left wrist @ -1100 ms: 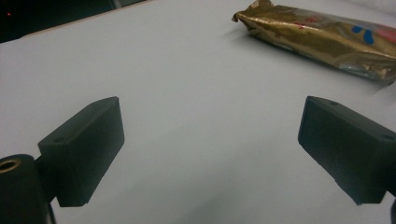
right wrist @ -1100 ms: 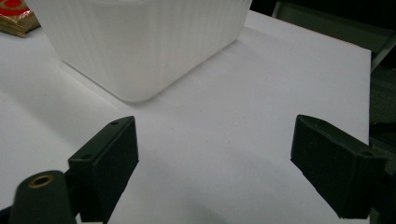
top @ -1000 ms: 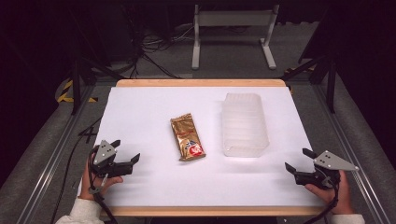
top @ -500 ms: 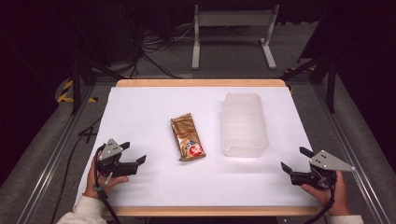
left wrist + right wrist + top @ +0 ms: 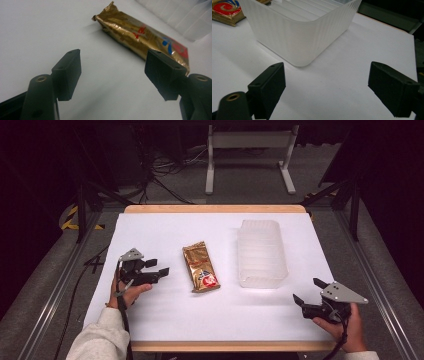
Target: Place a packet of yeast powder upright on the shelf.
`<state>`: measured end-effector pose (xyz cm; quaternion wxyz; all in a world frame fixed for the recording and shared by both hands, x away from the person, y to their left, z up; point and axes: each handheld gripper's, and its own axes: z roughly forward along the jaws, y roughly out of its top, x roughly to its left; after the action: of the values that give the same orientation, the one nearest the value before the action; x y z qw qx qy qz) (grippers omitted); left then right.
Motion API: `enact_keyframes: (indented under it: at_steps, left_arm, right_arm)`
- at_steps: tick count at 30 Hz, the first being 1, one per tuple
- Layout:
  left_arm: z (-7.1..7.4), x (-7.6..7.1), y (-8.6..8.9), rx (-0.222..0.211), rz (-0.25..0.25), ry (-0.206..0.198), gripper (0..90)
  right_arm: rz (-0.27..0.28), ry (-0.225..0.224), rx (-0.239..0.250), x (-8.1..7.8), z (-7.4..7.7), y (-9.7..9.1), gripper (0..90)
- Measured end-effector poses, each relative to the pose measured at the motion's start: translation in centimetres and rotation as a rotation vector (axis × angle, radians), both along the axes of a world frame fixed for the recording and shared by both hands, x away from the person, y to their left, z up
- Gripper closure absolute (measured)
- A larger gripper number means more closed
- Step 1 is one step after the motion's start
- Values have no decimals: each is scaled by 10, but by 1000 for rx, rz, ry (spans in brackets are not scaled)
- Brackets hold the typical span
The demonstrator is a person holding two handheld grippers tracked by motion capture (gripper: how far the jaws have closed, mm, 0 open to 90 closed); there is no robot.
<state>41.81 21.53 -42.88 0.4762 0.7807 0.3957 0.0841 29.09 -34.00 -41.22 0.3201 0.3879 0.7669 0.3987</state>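
A gold foil snack packet (image 5: 200, 267) with red and blue print lies flat at the middle of the white table (image 5: 165, 315); it also appears ahead of the jaws as the packet (image 5: 140, 35) in the left gripper view. My left gripper (image 5: 159, 267) is open just left of it, jaws pointing at it, nothing between them. A translucent ribbed plastic bin (image 5: 262, 252) stands right of the packet. My right gripper (image 5: 309, 291) is open near the front right, below the bin's near corner (image 5: 299, 45).
The table's wooden front edge (image 5: 225, 346) runs close to both hands. A white metal stand (image 5: 250, 150) and cables lie on the floor beyond the far edge. Metal rails flank the table on both sides.
My left gripper has moved right and away from the front edge, closing in on the packet. My right gripper has shifted slightly left. The packet and bin have stayed put.
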Motion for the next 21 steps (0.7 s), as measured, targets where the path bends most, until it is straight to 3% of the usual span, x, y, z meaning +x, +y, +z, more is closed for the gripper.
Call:
enact_keyframes:
  at_steps: [5,10,17,21]
  left_arm:
    - [6,19,-22,-32,-12,3,302]
    - [8,38,-41,-34,-34,-10,292]
    - [1,64,-58,-39,-38,33,272]
    - [-9,76,-66,-14,-10,57,274]
  right_arm:
    - [-4,13,-18,-2,-7,4,145]
    - [28,-20,-63,-8,-11,4,144]
    - [42,-2,-70,-6,-15,2,144]
    - [45,-3,-45,-8,-14,-2,144]
